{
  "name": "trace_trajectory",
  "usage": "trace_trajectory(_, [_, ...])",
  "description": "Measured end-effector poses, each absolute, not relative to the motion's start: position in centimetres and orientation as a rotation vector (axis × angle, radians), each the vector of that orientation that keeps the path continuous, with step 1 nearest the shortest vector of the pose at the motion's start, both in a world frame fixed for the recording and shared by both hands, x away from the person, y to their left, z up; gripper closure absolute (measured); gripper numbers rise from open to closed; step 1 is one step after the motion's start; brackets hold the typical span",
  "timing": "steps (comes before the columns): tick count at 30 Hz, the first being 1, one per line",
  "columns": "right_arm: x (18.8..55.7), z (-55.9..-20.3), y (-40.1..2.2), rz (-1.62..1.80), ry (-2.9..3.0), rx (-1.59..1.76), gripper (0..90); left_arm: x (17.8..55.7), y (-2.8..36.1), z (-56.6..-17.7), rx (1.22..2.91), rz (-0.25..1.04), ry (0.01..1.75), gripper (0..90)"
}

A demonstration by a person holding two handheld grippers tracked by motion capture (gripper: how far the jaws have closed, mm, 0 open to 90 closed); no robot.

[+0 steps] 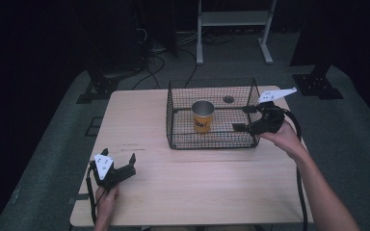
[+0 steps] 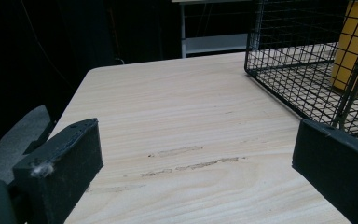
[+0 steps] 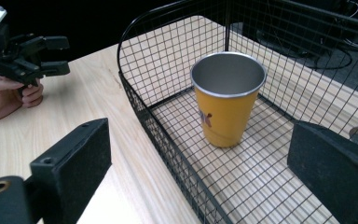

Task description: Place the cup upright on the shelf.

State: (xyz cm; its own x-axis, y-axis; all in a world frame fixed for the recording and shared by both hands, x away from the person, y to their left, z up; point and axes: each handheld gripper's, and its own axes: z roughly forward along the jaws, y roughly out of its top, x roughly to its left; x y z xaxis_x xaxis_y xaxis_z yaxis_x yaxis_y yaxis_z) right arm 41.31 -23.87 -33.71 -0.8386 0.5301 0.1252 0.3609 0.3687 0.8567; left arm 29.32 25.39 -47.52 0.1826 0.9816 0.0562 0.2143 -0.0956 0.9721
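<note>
Two grippers both stand with jaws spread and hold nothing: the right gripper hovers at the right rim of the wire basket, aimed at the yellow cup, while the left gripper rests low over the table, well apart from it. The step in hand looks like the reach; next the right jaws need to pass the rim and straddle the cup, which stands upright mid-basket, just ahead of them.

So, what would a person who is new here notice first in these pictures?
Probably the yellow cup with its metal inside, standing upright in the black wire basket on the far half of the wooden table. Next, the right gripper at the basket's right side, jaws open toward the cup.
</note>
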Motion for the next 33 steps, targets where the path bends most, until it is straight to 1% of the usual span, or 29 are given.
trace_trajectory(15, [39.0,-35.3,-25.0,1.484,2.46,0.796,5.8,29.3,25.4,-47.5,1.508,1.017,1.199,0.8])
trace_trajectory(26, [37.3,-37.2,-25.2,1.463,2.482,0.798,5.9,29.3,25.3,-47.5,1.511,1.017,1.197,0.8])
trace_trajectory(33, [36.4,-38.5,-26.1,1.466,2.468,0.823,5.8,29.3,25.3,-47.5,1.512,1.017,1.194,0.8])
